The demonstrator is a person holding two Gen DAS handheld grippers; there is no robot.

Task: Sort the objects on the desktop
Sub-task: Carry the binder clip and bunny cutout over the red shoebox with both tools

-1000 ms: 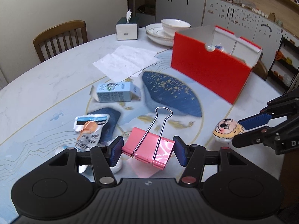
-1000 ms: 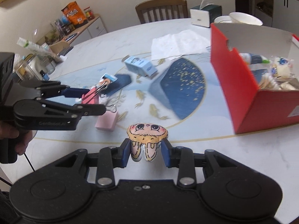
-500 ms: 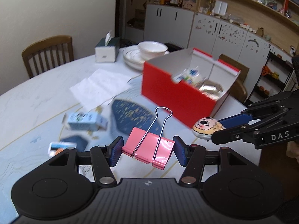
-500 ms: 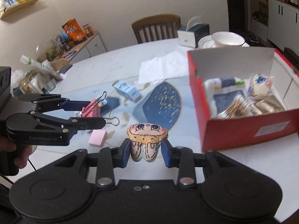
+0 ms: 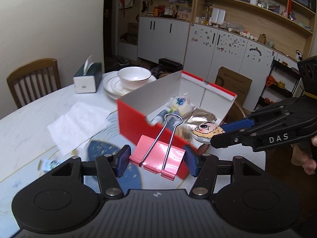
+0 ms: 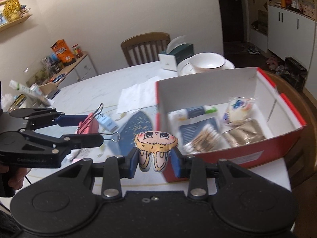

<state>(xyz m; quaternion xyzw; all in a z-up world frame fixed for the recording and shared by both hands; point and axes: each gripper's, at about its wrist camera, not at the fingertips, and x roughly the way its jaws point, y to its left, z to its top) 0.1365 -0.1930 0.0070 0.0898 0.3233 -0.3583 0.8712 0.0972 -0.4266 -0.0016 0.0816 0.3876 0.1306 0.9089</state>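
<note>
Right now my left gripper [image 5: 156,161] is clamped on a pink binder clip [image 5: 158,158]. Its blue pads press on the two ends of the clip, and the clip's silver wire handles stick up and away from me. In my right wrist view I can see that same clip [image 6: 89,126] held off to the left, up above the table [image 6: 83,95].

My right gripper [image 6: 153,161] is squeezed shut on a small soft toy [image 6: 155,145]. The toy has a drawn face with big eyes, and its two long ears hang down between the pads. In my left wrist view the toy [image 5: 207,132] pokes out from the tips of the right gripper, close to the near wall of the red box [image 5: 136,123].

The red box [image 6: 255,147] is open on top and white inside. It sits on the table in front of both grippers. Inside it I see a tube, a dark blue flat pack, some shiny gold packets and a small round wrapped snack.

Behind the box there is a white bowl [image 6: 208,62] on plates, and a green tissue box [image 6: 176,56] beside it. A white paper napkin [image 5: 79,123] lies flat on the table left of the red box. A small light blue carton [image 6: 106,121] lies on the table just past the clip.
</note>
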